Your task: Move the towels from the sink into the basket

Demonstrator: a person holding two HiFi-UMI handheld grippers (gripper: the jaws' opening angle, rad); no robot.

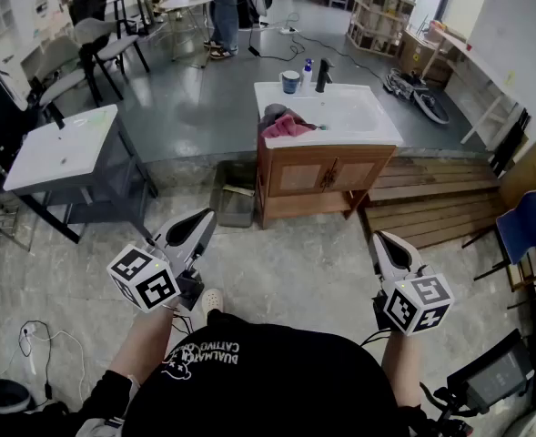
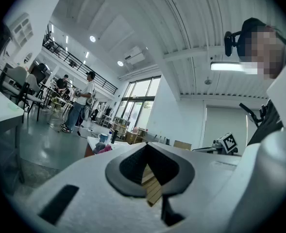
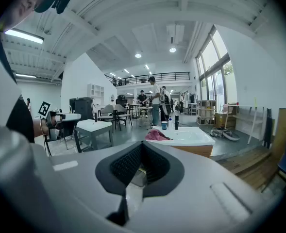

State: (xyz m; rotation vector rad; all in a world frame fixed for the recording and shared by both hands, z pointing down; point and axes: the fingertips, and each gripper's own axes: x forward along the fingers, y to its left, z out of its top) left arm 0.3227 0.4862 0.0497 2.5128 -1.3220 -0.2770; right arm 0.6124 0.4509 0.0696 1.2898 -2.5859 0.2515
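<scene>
Towels (image 1: 286,125) — one pink, with a grey one bunched behind it — lie heaped on the left edge of the white sink (image 1: 345,116). They are ahead of both grippers and well apart from them: forward and to the right of the left gripper (image 1: 207,216), forward and to the left of the right gripper (image 1: 380,238). Neither gripper touches them.

The sink sits on a wooden cabinet (image 1: 318,178) with two doors. At the back of the sink, farther from the grippers than the towels, stand a blue cup (image 1: 290,81), a small bottle (image 1: 307,68) and a black faucet (image 1: 323,75).

The grey basket (image 1: 235,198) stands on the floor just beside the cabinet's left side, lower than the towels. It is almost straight ahead of the left gripper and nearer to it than the sink is.

Left gripper: held level, jaws together, nothing between them. Right gripper: tipped slightly downward, jaws together, likewise empty. Its own view looks over the closed tips toward the pink towel.

Surroundings: a second white basin (image 1: 63,148) on a dark stand lies forward and to the left of the left gripper. Stacked wooden pallets (image 1: 431,194) lie forward and to the right of the right gripper, and a blue chair (image 1: 529,224) stands farther to its right. A person (image 1: 224,7) stands among tables far beyond the sink.
</scene>
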